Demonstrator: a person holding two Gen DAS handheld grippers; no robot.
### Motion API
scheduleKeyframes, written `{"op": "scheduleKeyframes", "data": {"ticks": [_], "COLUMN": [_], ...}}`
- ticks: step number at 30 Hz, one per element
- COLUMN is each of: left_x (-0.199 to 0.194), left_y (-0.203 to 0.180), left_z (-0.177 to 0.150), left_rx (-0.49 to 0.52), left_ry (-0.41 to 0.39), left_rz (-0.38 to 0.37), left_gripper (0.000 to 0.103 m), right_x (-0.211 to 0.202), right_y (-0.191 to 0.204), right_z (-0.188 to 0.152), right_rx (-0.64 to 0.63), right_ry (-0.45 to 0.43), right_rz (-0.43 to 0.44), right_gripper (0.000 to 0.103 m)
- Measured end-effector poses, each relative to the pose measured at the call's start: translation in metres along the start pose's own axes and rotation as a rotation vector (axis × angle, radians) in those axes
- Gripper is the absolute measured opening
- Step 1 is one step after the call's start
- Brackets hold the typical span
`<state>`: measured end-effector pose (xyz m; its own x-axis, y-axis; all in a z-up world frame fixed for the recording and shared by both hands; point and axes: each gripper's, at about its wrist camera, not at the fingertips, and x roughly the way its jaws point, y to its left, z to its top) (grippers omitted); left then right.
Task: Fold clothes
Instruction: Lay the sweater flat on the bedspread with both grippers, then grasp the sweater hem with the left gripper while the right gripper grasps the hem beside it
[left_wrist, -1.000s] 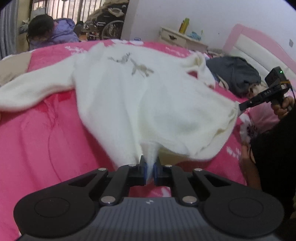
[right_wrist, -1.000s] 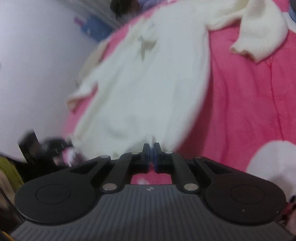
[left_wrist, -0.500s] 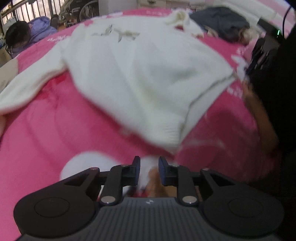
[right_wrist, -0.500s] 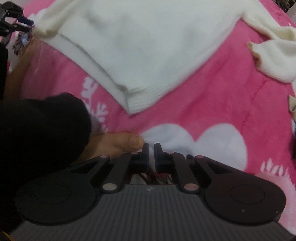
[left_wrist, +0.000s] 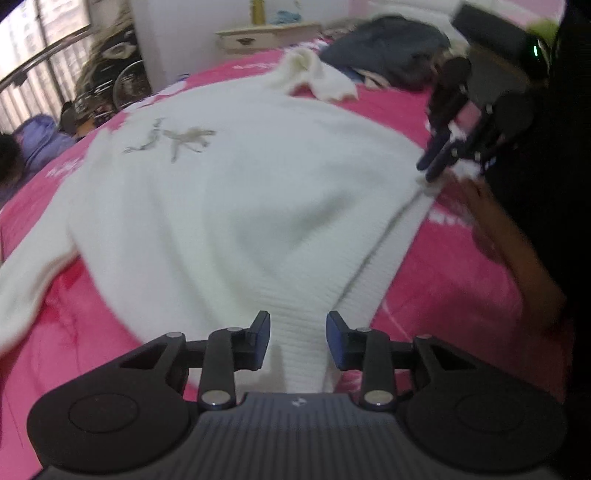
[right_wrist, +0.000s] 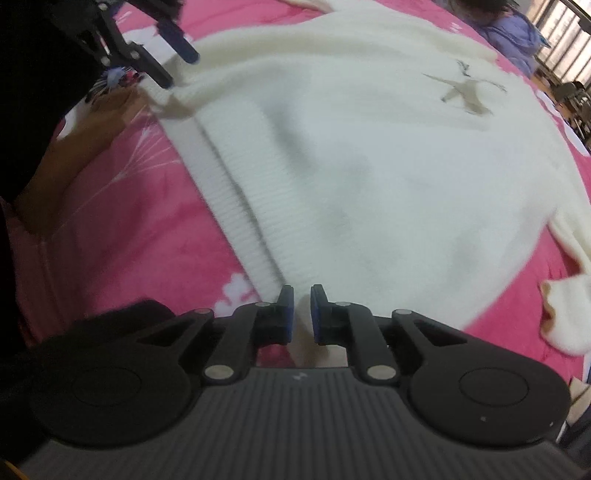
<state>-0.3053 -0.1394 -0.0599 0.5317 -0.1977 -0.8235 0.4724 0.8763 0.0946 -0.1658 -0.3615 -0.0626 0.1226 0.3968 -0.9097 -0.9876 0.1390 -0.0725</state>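
I'm working in a home bedroom: a pink bed (left_wrist: 424, 280) fills the frame, a pink headboard (left_wrist: 388, 7) and a dresser (left_wrist: 266, 35) sit at top centre, barred window (left_wrist: 33, 55) upper left.

1. A pink bedspread (left_wrist: 424, 280) with white patterns covered the bed.
2. A dark grey garment (left_wrist: 384, 51) lay heaped near the head of the bed.
3. A cream bedside cabinet (left_wrist: 266, 35) stood against the white wall, with a yellow bottle (left_wrist: 255, 5) and something blue on top, too blurred to name.
4. A wheelchair (left_wrist: 125, 81) stood by the railed window (left_wrist: 33, 62).
5. A person in a purple jacket (right_wrist: 517, 33) sat low beside the far edge of the bed.
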Motion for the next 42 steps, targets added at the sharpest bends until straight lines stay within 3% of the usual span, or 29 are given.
{"op": "scheduleKeyframes", "data": {"ticks": [5, 7, 14, 17, 20, 24, 27, 29, 33, 39, 42], "left_x": [0.01, 0.014, 0.031, 0.033, 0.034, 0.036, 0.037, 0.037, 0.035, 0.033, 0.033], "left_y": [-0.009, -0.012, -0.023, -0.027, -0.03, -0.032, -0.033, -0.033, -0.03, -0.032, -0.034], "left_z": [0.003, 0.004, 0.001, -0.004, -0.006, -0.009, -0.012, -0.013, -0.016, -0.019, -0.02], "left_rx": [0.049, 0.068, 0.105, 0.114, 0.125, 0.12, 0.108, 0.108, 0.101, 0.129, 0.152], "left_ry": [0.004, 0.006, 0.047, 0.058, 0.054, 0.04, 0.031, 0.024, 0.02, 0.024, 0.017], "left_rz": [-0.013, -0.018, -0.003, 0.007, 0.021, 0.053, 0.08, 0.088, 0.094, 0.1, 0.103], "left_gripper": [0.037, 0.045, 0.046, 0.046, 0.046, 0.046, 0.046, 0.044, 0.03, 0.029, 0.02], "right_x": [0.003, 0.004, 0.029, 0.041, 0.042, 0.038, 0.032, 0.025, 0.01, 0.01, 0.009], "right_y": [0.007, 0.013, 0.038, 0.046, 0.045, 0.037, 0.032, 0.027, 0.019, 0.018, 0.021], "right_z": [0.012, 0.02, 0.043, 0.043, 0.044, 0.045, 0.045, 0.044, 0.041, 0.033, 0.029], "right_rx": [-0.035, -0.064, -0.195, -0.24, -0.205, -0.148, -0.115, -0.097, -0.068, -0.106, -0.124], "right_ry": [-0.043, -0.068, -0.101, -0.083, -0.093, -0.103, -0.117, -0.122, -0.119, -0.077, -0.056], "right_rz": [0.017, 0.041, 0.071, 0.041, 0.023, 0.007, 0.009, 0.026, 0.069, 0.051, 0.077], "right_gripper": [0.016, 0.017, 0.017, 0.017, 0.014, 0.0, 0.0, 0.0, 0.0, 0.0, 0.0]}}
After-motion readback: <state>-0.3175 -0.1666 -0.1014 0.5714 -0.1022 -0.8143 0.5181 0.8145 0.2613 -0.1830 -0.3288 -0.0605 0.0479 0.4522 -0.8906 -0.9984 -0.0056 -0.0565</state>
